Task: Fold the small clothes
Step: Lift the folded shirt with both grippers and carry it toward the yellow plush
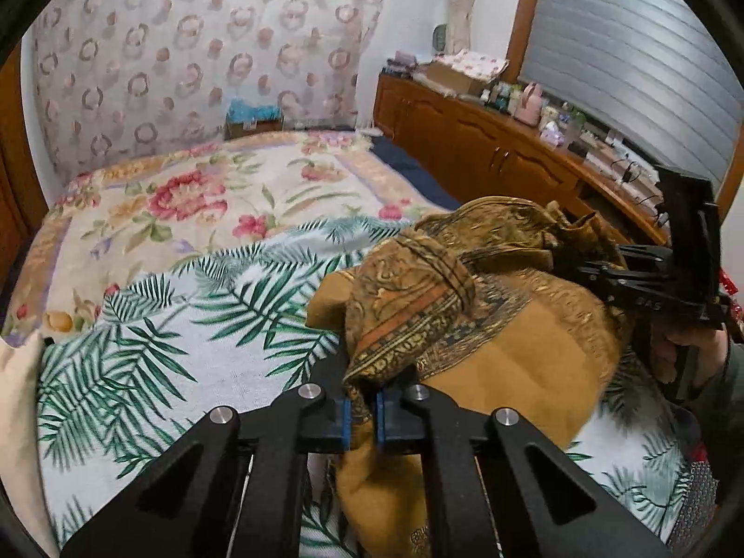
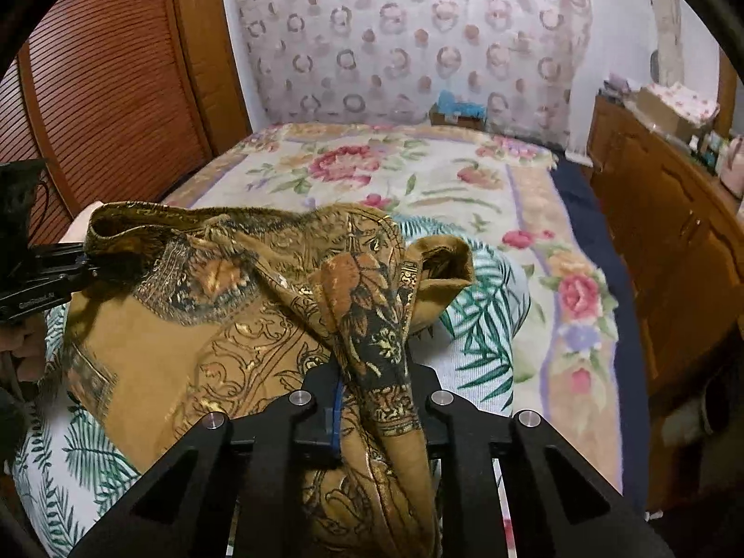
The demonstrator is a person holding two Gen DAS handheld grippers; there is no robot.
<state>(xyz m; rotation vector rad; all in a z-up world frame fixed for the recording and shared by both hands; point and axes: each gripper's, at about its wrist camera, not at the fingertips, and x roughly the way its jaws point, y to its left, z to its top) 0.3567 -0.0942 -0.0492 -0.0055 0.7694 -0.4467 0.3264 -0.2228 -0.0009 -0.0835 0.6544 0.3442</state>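
Note:
A mustard-brown garment with gold and black ornate print [image 1: 502,325] hangs bunched between both grippers above the bed; it also fills the middle of the right wrist view [image 2: 223,325]. My left gripper [image 1: 364,411] is shut on one edge of the garment, cloth pinched between its blue pads. My right gripper [image 2: 372,414] is shut on another bunched edge. The right gripper shows at the right in the left wrist view [image 1: 600,269], and the left gripper at the left edge in the right wrist view [image 2: 88,260], each clamped on the cloth.
Below lies the bed with a palm-leaf sheet [image 1: 186,339] and a floral blanket [image 2: 418,172]. A wooden cabinet with small items [image 1: 502,139] runs along the right. A louvred wooden door [image 2: 107,93] stands left. A patterned curtain [image 1: 195,46] hangs behind.

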